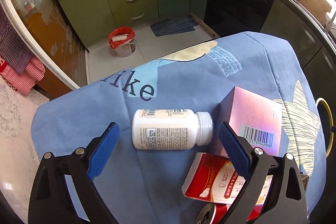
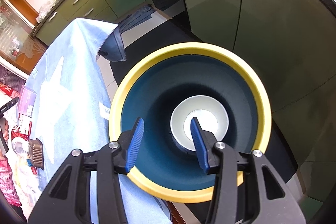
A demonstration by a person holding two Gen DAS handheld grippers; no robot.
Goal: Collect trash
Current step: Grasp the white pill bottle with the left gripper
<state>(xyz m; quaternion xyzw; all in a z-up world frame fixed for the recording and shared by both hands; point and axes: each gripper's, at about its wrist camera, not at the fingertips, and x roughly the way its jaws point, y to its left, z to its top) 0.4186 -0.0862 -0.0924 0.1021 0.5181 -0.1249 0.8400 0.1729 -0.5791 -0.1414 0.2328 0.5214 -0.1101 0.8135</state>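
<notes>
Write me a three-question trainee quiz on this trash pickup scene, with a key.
1. True or false: the white bottle stands upright on the blue cloth.
2. What lies between the open fingers of the left gripper? A) red carton B) white bottle C) pink box
3. What sits at the bottom of the yellow-rimmed bin under the right gripper?

Key:
1. False; it lies on its side.
2. B
3. A white paper cup.

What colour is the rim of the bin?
Yellow, around a dark teal inside; the bin shows best in the right wrist view.
</notes>
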